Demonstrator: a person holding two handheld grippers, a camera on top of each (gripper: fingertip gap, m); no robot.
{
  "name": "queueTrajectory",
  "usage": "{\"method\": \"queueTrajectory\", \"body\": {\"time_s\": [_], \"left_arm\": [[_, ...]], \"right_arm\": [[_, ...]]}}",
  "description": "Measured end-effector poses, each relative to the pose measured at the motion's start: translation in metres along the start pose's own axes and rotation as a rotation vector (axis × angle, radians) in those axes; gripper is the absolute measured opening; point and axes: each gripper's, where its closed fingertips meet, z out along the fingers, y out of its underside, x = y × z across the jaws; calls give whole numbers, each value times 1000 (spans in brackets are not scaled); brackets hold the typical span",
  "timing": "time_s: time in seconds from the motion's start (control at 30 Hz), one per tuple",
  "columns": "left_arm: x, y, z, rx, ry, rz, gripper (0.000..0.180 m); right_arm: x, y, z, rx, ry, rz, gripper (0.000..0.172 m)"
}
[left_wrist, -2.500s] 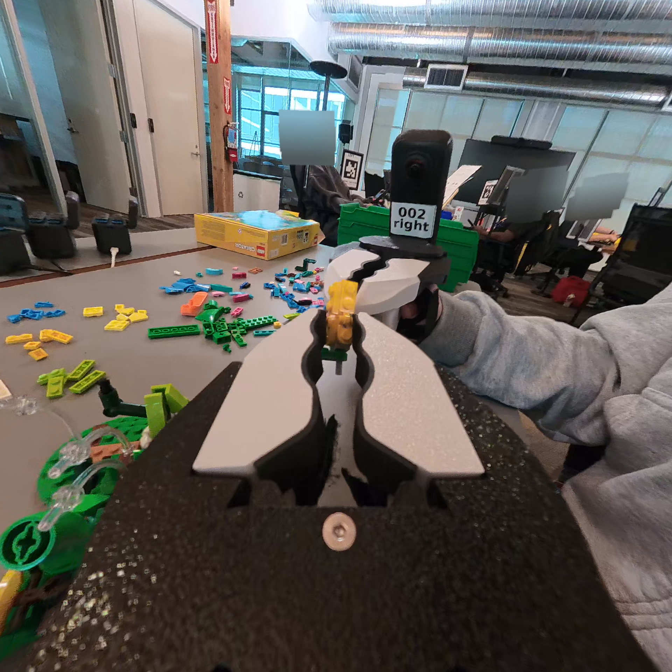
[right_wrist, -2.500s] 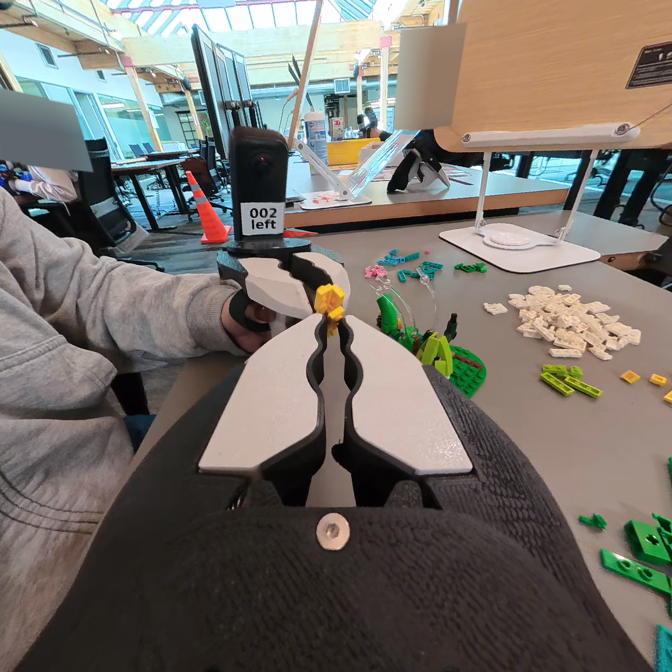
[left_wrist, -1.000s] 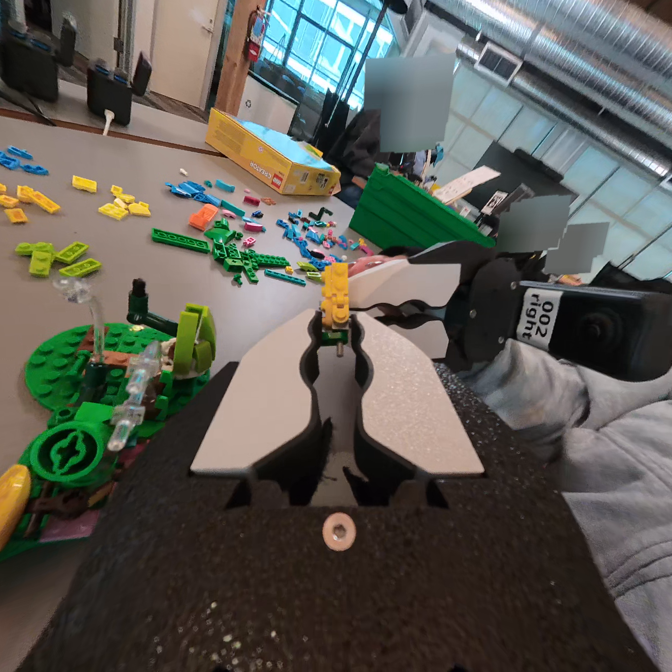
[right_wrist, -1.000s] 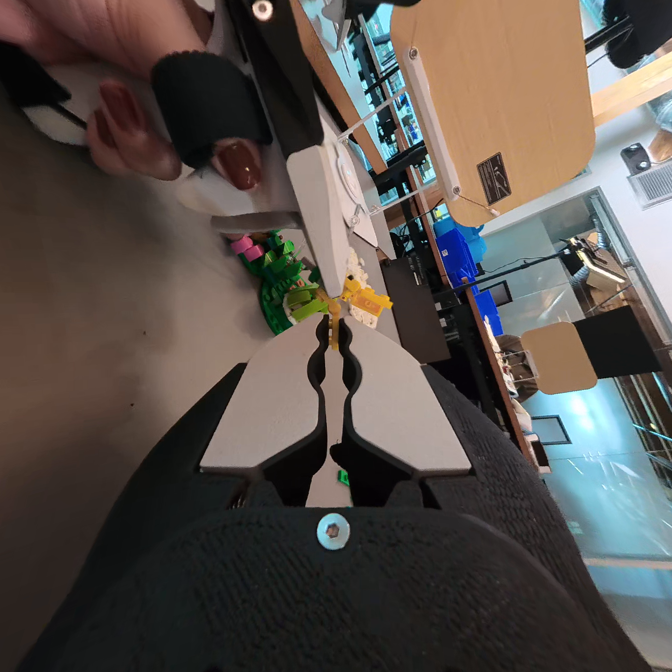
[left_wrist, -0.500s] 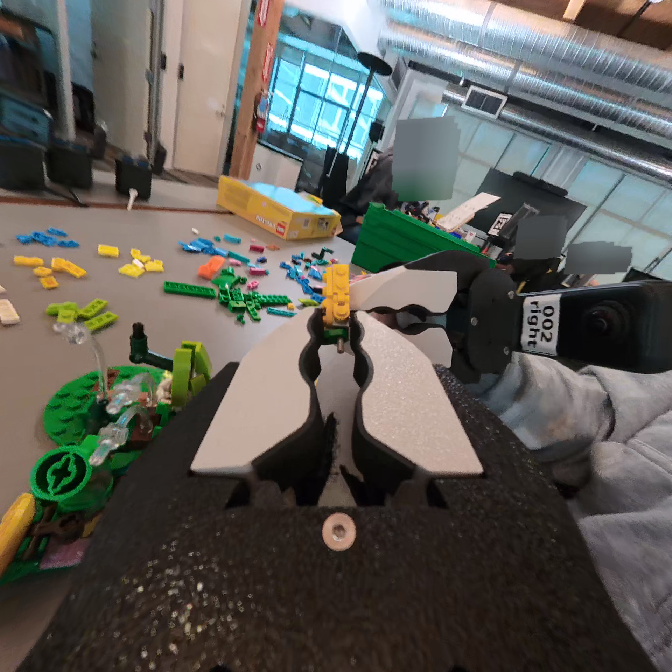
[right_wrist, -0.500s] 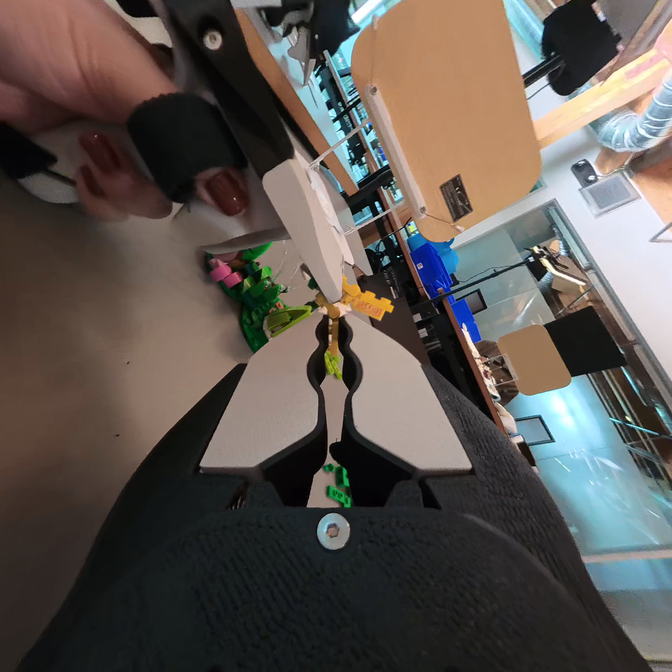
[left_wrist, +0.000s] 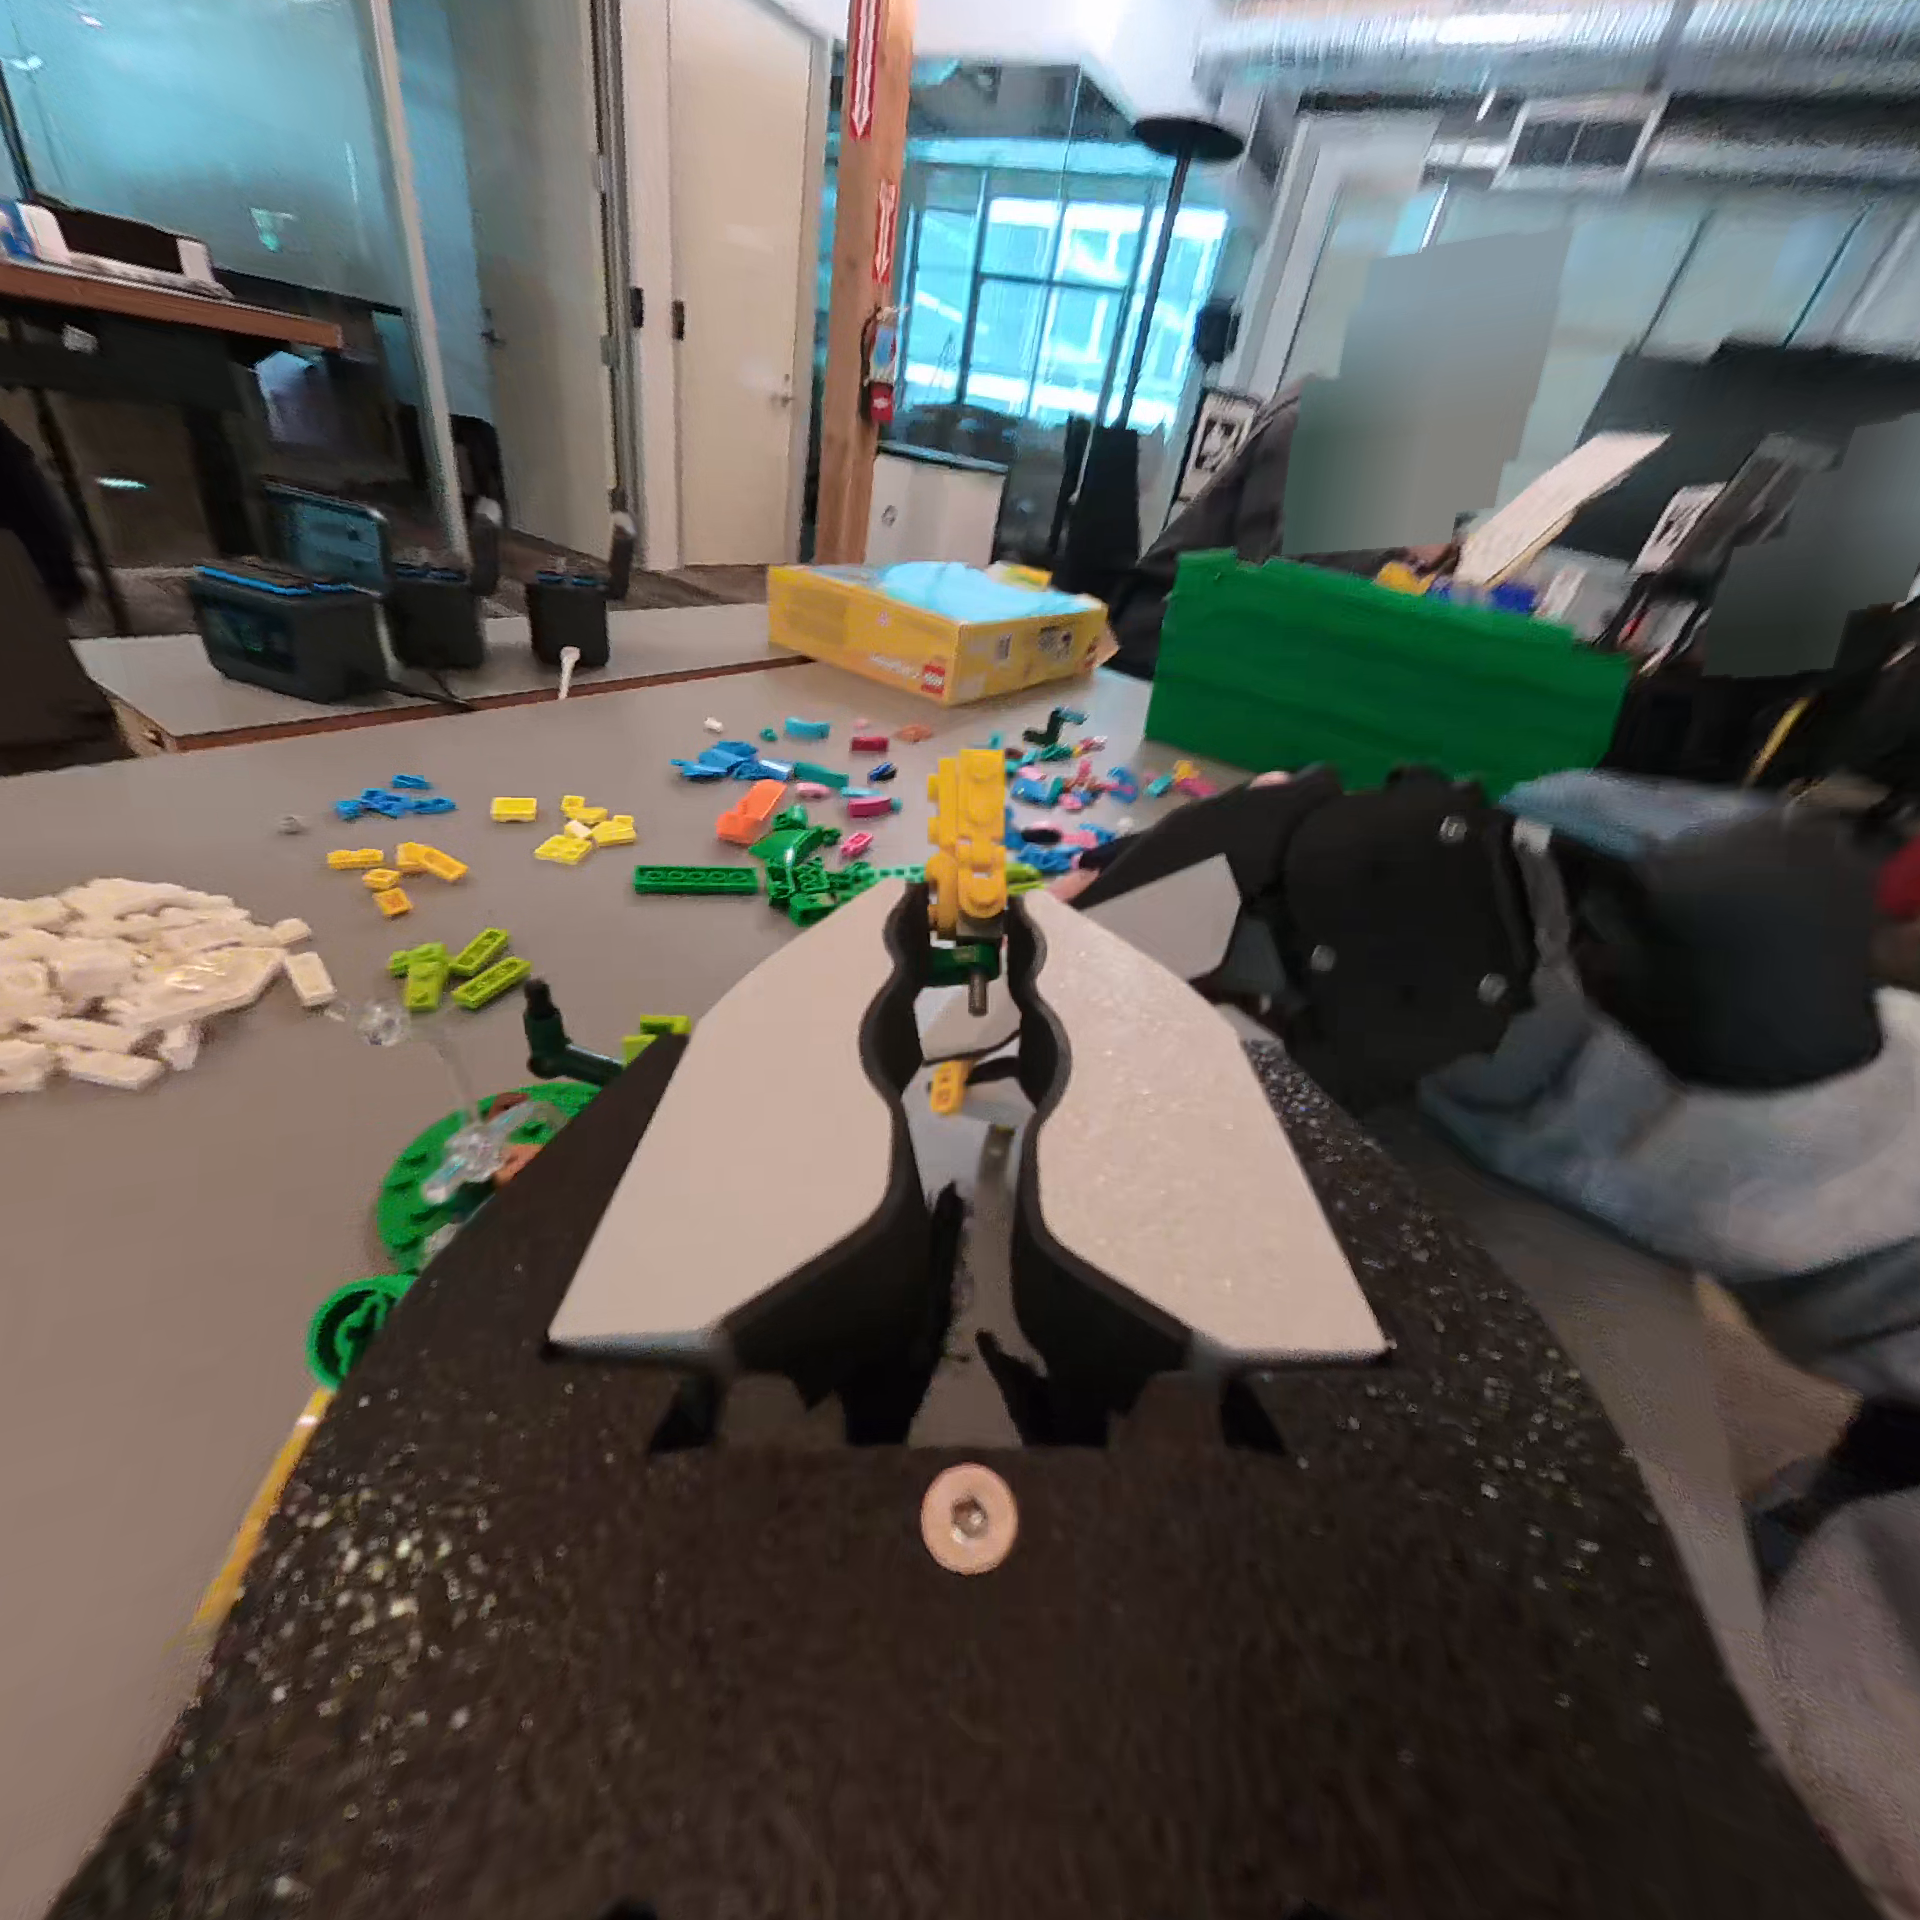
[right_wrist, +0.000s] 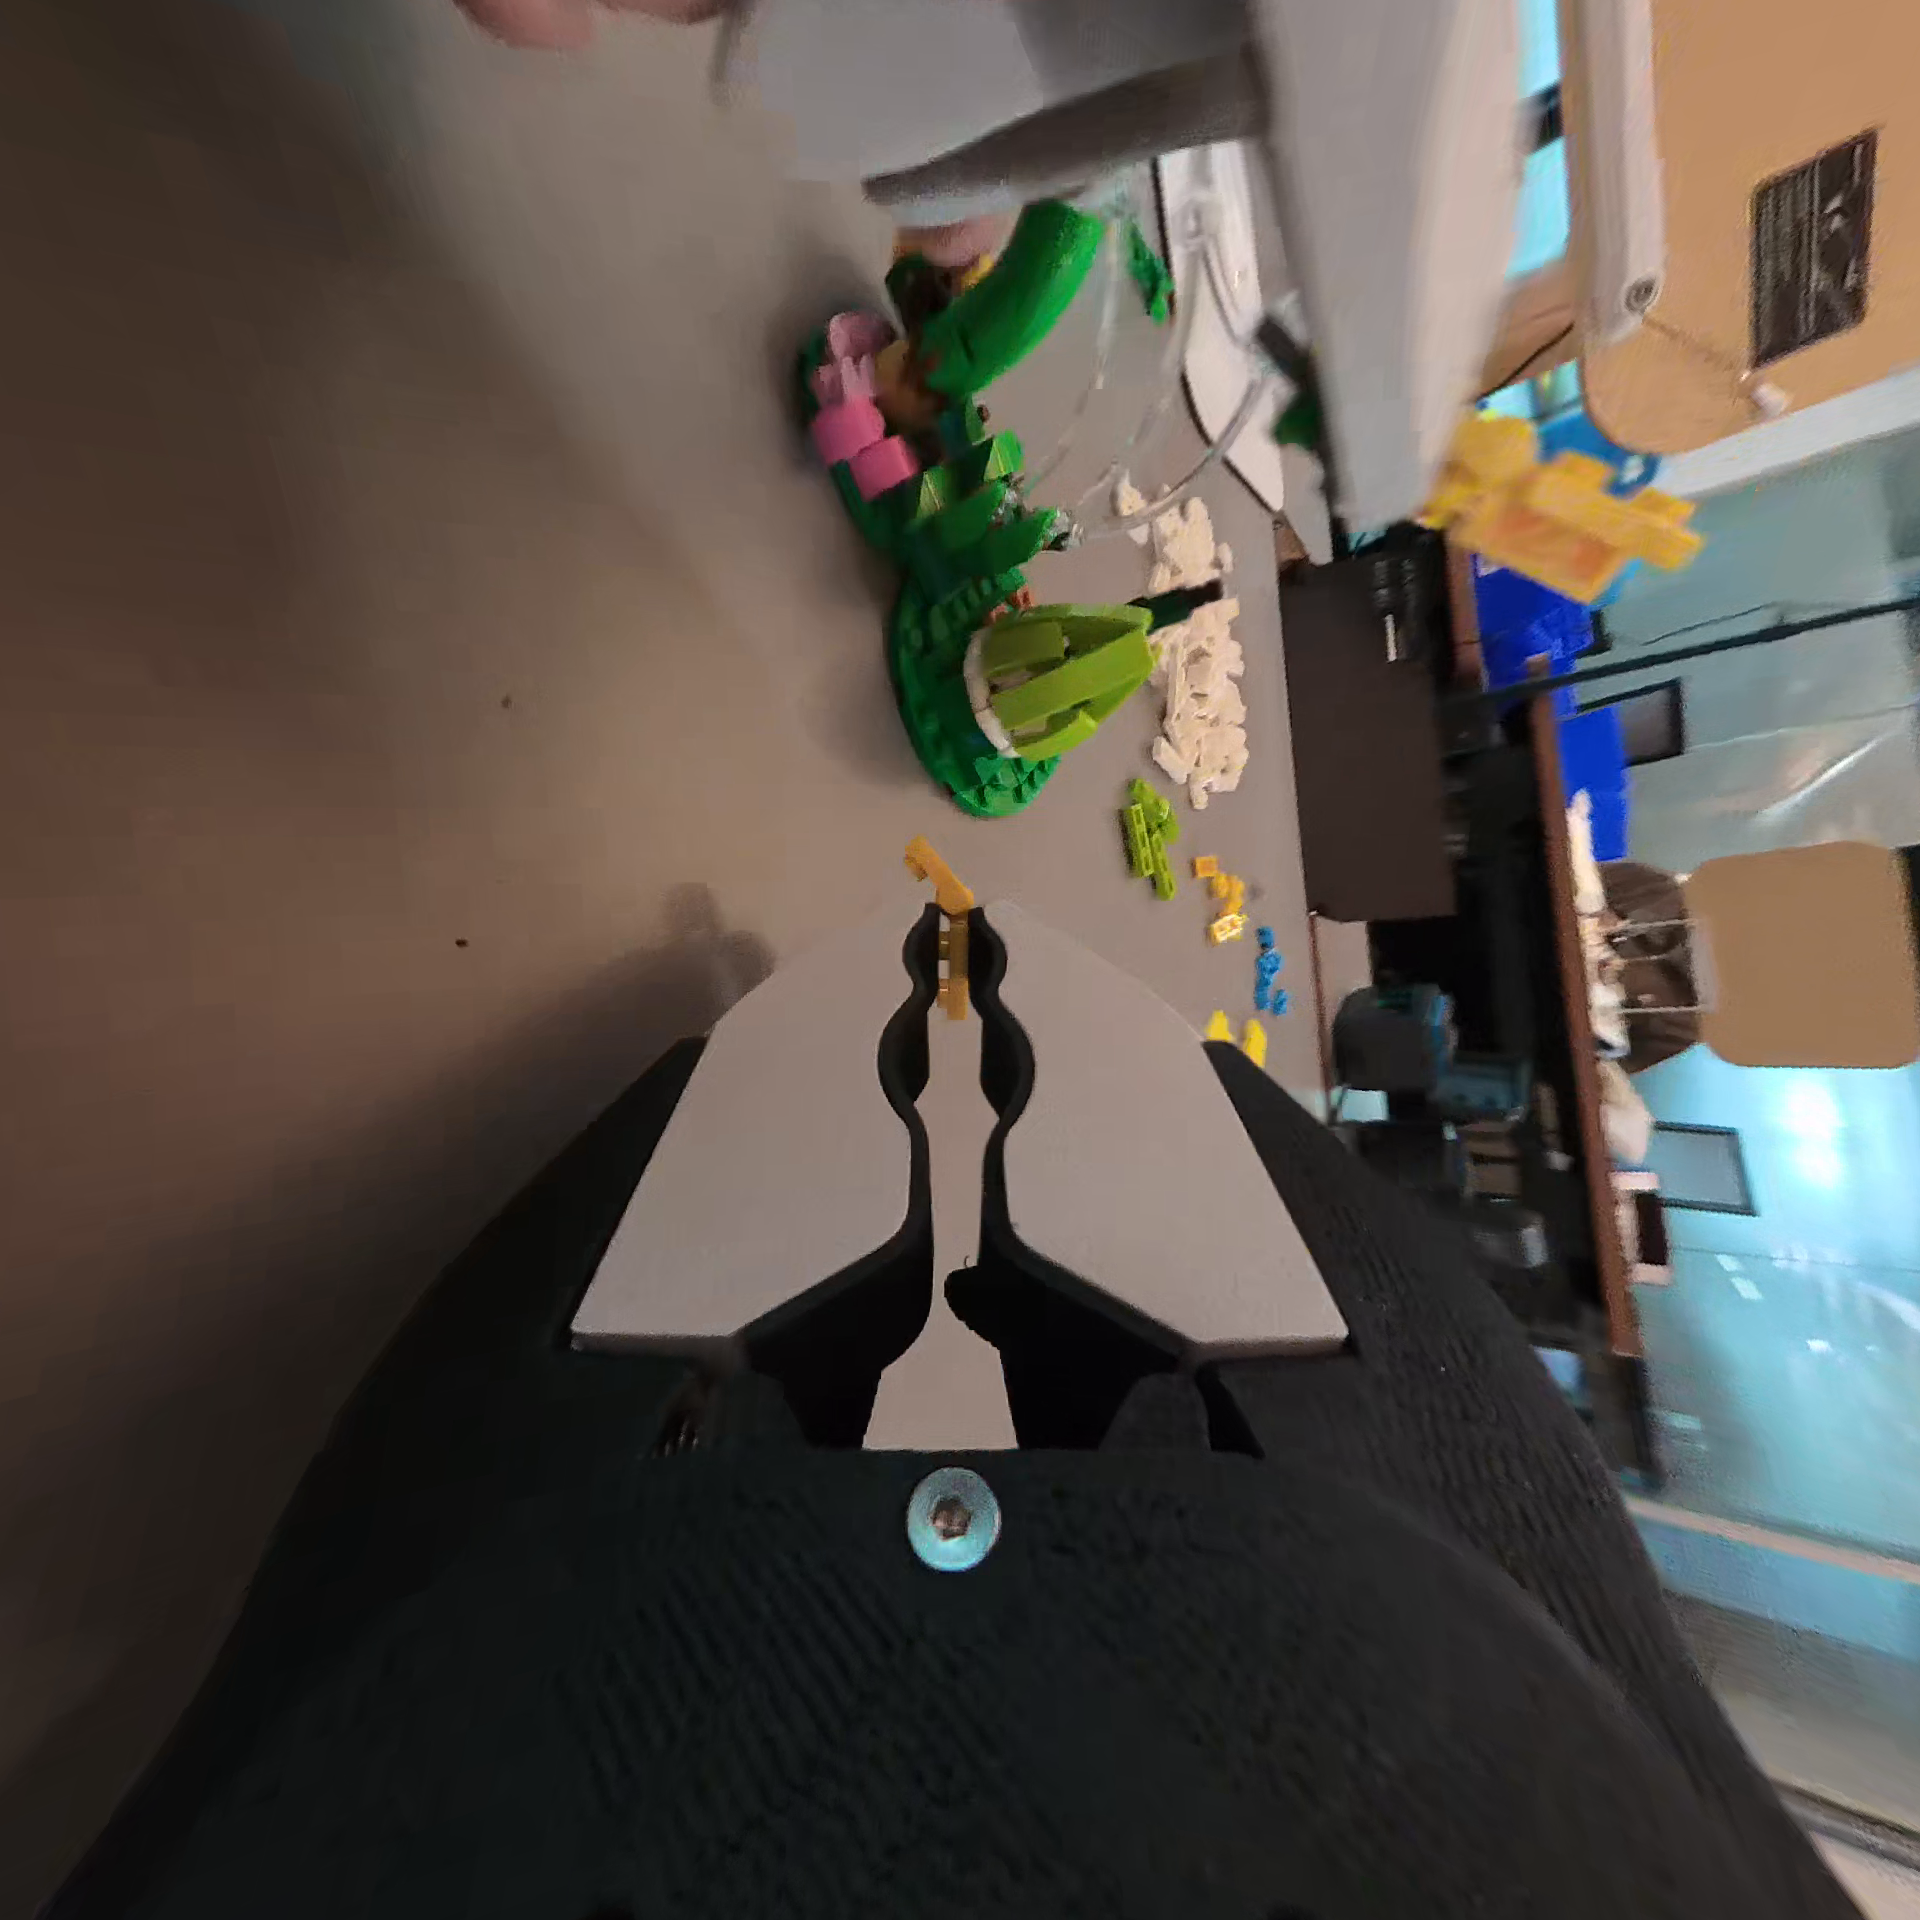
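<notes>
Pulling apart is what has just happened: half a second ago my right gripper had its tips up against the yellow stack, and now it stands clear of it, off at 3 o'clock in the left wrist view. It is clenched on a thin yellow plate, pinched edge-on between the pads, with the plate's far end poking out toward 11 o'clock over the grey table. My left gripper is grasping the stack by its green base, pads pressed on both sides, the yellow part standing upright beyond the tips at 12 o'clock and a short grey pin hanging below. From the right wrist view the stack has swung out to 2 o'clock, well apart from the plate.

Both views are smeared by motion. The stack is only a yellow blur in the right view, so I cannot tell where the plate sat on it. A small yellow bit shows through the gap behind my left fingers; what it is I cannot make out. The green round model is half cut off by my left gripper's body.
</notes>
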Motion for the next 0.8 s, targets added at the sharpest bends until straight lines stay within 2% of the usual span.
{"method": "queueTrajectory", "body": {"time_s": [0.07, 0.17, 0.3, 0.37, 0.47, 0.63, 0.7, 0.8], "left_arm": [[-1, 4, 1, -35, -31, 58, 14], [-4, 9, 1, -75, -80, 151, 15], [-4, 11, 1, -109, -141, 320, 15], [-3, 14, 3, -137, -177, 416, 14], [1, 20, 7, -188, -218, 551, 14], [8, 22, 10, -223, -271, 774, 14], [9, 22, 10, -227, -285, 819, 15], [12, 22, 11, -226, -287, 851, 15]], "right_arm": [[-1, 0, -1, 23, -55, 99, 4], [-6, -1, -3, 101, -163, 276, 17], [12, 1, -15, 239, -237, 626, 26], [27, -11, -28, 390, -314, 865, 26], [48, -37, -55, 669, -522, 1174, 28], [36, -46, -56, 682, -703, 1274, 26], [34, -47, -55, 671, -710, 1275, 22], [32, -44, -50, 636, -665, 1241, 5]]}}
